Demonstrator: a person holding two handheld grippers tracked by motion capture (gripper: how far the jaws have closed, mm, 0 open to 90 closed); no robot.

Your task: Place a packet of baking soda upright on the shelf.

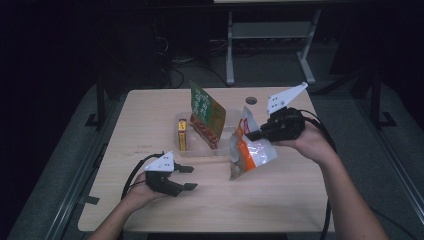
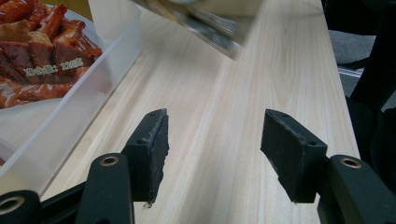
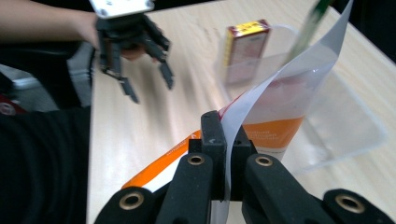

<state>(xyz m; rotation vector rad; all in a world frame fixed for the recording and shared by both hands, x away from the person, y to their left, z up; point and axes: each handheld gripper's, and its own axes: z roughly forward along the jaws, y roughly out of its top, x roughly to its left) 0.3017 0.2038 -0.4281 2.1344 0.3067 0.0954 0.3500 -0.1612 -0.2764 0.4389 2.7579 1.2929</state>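
Observation:
My right gripper (image 1: 251, 134) is shut on the top edge of an orange-and-white snack bag (image 1: 251, 153), which hangs tilted just above the table beside a clear plastic tub (image 1: 200, 152). In the right gripper view the jaws (image 3: 226, 135) pinch the bag's white edge (image 3: 275, 126). Inside the tub a green-and-red snack bag (image 1: 206, 114) leans upright and a yellow box (image 1: 182, 135) stands on end. My left gripper (image 1: 191, 178) hovers low near the table's front left, open and empty (image 2: 215, 149). The held bag's bottom corner (image 2: 210, 23) shows ahead of it.
The tub's wall (image 2: 70, 121) lies close on the left of the left gripper's jaws, with the red snack picture (image 2: 32, 56) behind it. The table has a round cable hole (image 1: 251, 100) at the back. Bare wood (image 1: 280, 200) stretches along the front right.

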